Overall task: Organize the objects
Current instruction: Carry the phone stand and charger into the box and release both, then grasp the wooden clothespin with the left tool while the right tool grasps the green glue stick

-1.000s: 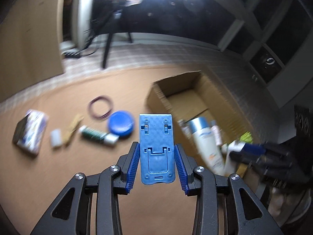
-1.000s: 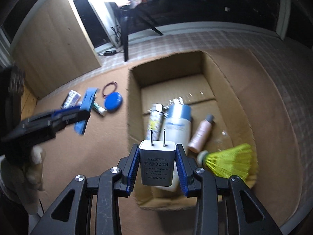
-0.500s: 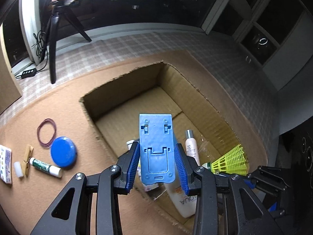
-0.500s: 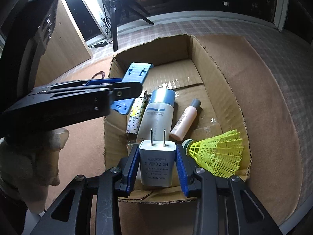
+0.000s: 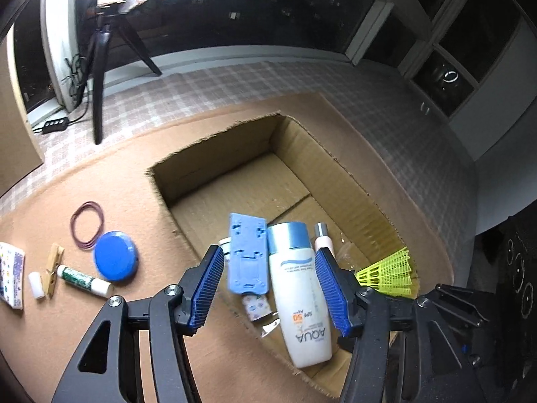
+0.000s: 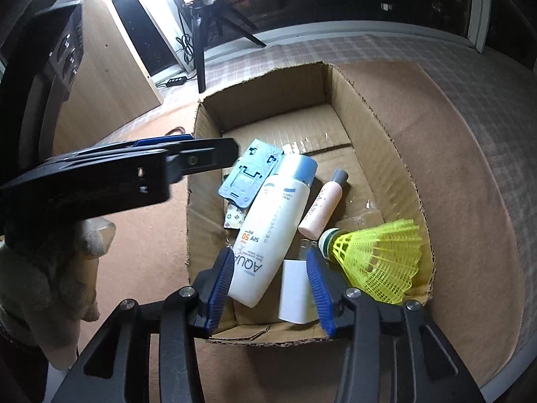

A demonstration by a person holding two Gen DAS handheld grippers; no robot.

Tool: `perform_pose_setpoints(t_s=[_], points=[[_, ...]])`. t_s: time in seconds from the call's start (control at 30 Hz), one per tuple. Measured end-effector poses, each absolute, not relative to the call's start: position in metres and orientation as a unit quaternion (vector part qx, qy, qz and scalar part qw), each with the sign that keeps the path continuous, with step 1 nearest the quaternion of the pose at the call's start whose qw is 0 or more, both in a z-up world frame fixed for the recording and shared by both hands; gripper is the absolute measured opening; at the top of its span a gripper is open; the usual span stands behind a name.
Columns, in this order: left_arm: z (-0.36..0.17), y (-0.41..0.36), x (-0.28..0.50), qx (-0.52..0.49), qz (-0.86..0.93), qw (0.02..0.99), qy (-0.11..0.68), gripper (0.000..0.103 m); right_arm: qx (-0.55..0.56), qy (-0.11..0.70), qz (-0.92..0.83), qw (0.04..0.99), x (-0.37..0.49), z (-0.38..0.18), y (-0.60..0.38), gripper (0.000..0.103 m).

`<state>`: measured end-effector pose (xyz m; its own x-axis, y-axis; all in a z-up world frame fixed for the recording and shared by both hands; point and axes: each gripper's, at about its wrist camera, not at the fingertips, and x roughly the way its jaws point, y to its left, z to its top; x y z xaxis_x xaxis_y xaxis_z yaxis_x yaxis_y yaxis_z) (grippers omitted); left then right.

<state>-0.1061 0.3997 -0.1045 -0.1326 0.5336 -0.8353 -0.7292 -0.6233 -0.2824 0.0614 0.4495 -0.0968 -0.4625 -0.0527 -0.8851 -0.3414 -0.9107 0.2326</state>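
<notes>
The brown worktop [image 5: 208, 352] holds a big cardboard box [image 6: 379, 127] with its top open. Inside the box lie a white sunscreen bottle [image 6: 272, 225], a yellow shuttlecock [image 6: 379, 262], a blue phone stand [image 6: 248, 178], a small pink bottle [image 6: 322, 208] and a white charger plug [image 6: 295, 292].

The left hand-held gripper [image 5: 268, 288] is spread wide and holds nothing. The blue phone stand lies in the box, leaning on the sunscreen bottle. The right hand-held gripper [image 6: 268, 288] is spread too, and the plug sits loose between its fingers, down in the box.

So both things look dropped in. A good next move is to lift both grippers straight up, fingers wide, so they do not bump the plug or catch the box wall.

Some things wait outside, to the left of the box: a blue round lid [image 5: 115, 260], a ring of rubber bands [image 5: 87, 225], a glue stick [image 5: 84, 280], a wooden peg [image 5: 53, 270] and a little white cap [image 5: 36, 284]. The lid is biggest and easy to pinch by its edges. The thin bands may be hardest to pick up.
</notes>
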Motion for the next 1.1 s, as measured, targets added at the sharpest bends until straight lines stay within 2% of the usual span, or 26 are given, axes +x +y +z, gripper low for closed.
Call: perform_pose_setpoints(t_s=[0.3,0.7,0.83,1.1], points=[[-0.092,0.337,-0.131,-0.498,0.77,0.391,0.075,0.06,-0.49,0.191,0.848,0.069,0.051,-0.079,0.439,0.042],[-0.099,0.243,-0.188,-0.514,0.795,0.321,0.042,0.059,-0.491,0.143,0.86,-0.006,-0.003,-0.067,0.385,0.041],[-0.106,0.227,-0.201,-0.522,0.794,0.31,0.035,0.046,-0.49,0.133,0.861,-0.032,-0.028,-0.067,0.366,0.042],[-0.127,0.216,-0.231,-0.545,0.785,0.295,0.021,0.039,-0.502,0.146,0.85,-0.068,-0.075,-0.079,0.339,0.041]])
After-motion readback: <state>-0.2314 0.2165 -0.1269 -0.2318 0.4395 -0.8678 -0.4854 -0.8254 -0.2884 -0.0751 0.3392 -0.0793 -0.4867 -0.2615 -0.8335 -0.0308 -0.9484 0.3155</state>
